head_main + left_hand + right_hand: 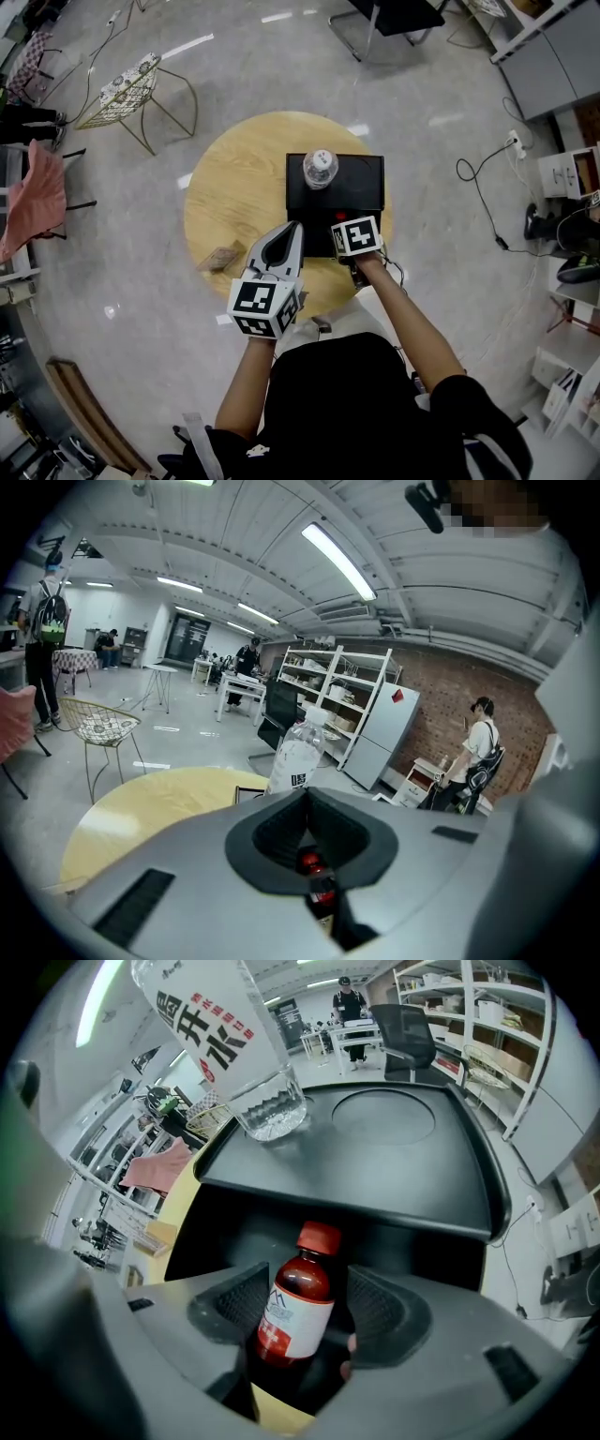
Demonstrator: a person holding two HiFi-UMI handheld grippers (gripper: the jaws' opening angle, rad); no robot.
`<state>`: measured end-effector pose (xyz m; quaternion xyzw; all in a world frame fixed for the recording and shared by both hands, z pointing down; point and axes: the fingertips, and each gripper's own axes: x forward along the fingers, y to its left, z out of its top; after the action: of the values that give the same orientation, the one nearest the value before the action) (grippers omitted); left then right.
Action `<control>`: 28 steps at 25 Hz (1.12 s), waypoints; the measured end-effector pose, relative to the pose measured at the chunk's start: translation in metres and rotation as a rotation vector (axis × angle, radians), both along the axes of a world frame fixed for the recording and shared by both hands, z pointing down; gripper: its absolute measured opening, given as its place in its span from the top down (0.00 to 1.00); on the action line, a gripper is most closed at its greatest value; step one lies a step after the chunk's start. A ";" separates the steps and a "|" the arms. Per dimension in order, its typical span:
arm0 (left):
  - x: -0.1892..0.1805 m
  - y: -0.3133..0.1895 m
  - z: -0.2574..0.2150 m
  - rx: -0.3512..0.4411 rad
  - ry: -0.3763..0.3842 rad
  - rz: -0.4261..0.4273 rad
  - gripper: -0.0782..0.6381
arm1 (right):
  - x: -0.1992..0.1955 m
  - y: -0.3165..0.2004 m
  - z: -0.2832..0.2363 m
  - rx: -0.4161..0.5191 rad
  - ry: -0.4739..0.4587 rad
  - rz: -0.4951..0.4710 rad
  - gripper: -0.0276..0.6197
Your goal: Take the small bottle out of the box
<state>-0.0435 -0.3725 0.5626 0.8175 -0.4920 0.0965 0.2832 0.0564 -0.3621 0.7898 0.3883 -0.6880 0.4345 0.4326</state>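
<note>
Grasp made, lift-out left: right gripper (pixel 302 1290) looks clamped on the tilted bottle (pixel 292 1314), not yet out of the box (pixel 412 1162) at its 6 o'clock end; left gripper (pixel 293 228) at 9 o'clock, jaws together, empty

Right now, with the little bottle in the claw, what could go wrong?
1. The small bottle sits tilted between the right gripper jaws, so it might slip out.
2. Its red cap is close below the front edge of the black box's top; a careless lift could knock it there.
3. A tall water bottle stands on that top, and a bump might tip it over.
</note>
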 end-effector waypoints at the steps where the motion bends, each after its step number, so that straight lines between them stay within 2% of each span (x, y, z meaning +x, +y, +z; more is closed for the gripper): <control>1: -0.001 0.001 0.001 -0.002 -0.001 -0.004 0.87 | -0.002 0.000 0.002 -0.011 -0.004 -0.001 0.59; 9: -0.002 0.005 0.000 -0.004 -0.009 -0.022 0.87 | -0.008 0.002 0.007 -0.041 0.040 -0.026 0.58; 15: -0.006 0.006 -0.002 -0.002 -0.016 -0.036 0.87 | -0.003 0.007 0.005 -0.044 0.169 -0.076 0.58; 20: -0.005 0.003 -0.007 0.012 -0.014 -0.032 0.87 | -0.010 0.002 0.010 0.003 0.175 -0.128 0.61; 25: -0.009 0.005 -0.006 0.010 -0.011 -0.037 0.87 | -0.011 0.010 0.006 -0.036 0.171 -0.163 0.62; 28: -0.011 0.005 -0.008 0.014 -0.010 -0.035 0.87 | -0.012 0.005 0.009 0.015 0.162 -0.213 0.62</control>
<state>-0.0545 -0.3676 0.5550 0.8102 -0.5085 0.0923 0.2767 0.0445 -0.3567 0.7984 0.3502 -0.6912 0.3482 0.5276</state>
